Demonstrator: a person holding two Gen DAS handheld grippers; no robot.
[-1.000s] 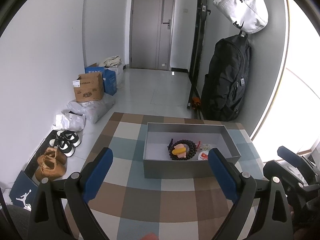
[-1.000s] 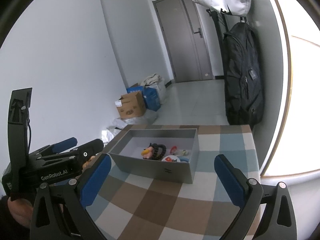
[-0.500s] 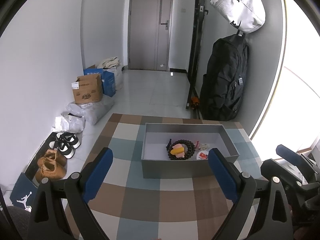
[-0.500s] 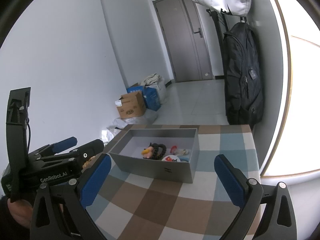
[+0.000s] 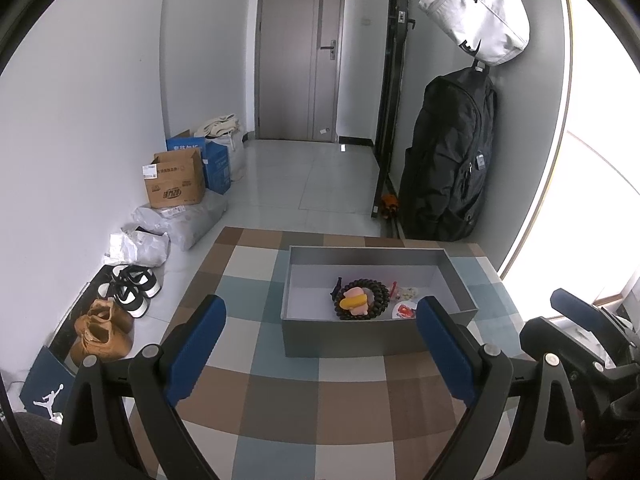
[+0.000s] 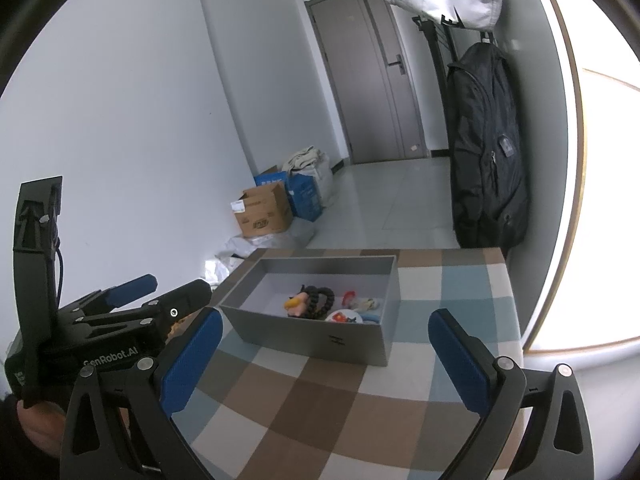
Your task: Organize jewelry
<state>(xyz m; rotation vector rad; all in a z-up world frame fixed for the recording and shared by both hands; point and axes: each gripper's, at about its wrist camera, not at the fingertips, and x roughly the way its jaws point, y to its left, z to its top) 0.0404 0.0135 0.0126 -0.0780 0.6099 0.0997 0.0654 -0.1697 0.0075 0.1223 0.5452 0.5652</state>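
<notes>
A grey open box (image 5: 352, 338) (image 6: 320, 346) stands on a checked tablecloth. Inside lie a black bead bracelet (image 5: 376, 292) (image 6: 322, 300), a yellow and pink trinket (image 5: 354, 302) (image 6: 294, 304) and small red and white pieces (image 5: 404, 311) (image 6: 346, 316). My left gripper (image 5: 320, 344) is open and empty, held above the cloth in front of the box. My right gripper (image 6: 326, 358) is open and empty, in front of the box from the right side. The left gripper also shows at the left of the right wrist view (image 6: 132, 312).
The checked tablecloth (image 5: 352, 408) ends at a near edge on the left above the floor. Shoes (image 5: 128, 288), cardboard boxes (image 5: 176, 184) and bags lie on the floor by the left wall. A black backpack (image 5: 448, 160) hangs at the right.
Both grippers stay open and empty. The left wrist view has drifted slightly, so the box sits a little lower and closer; the right view is almost unchanged.
</notes>
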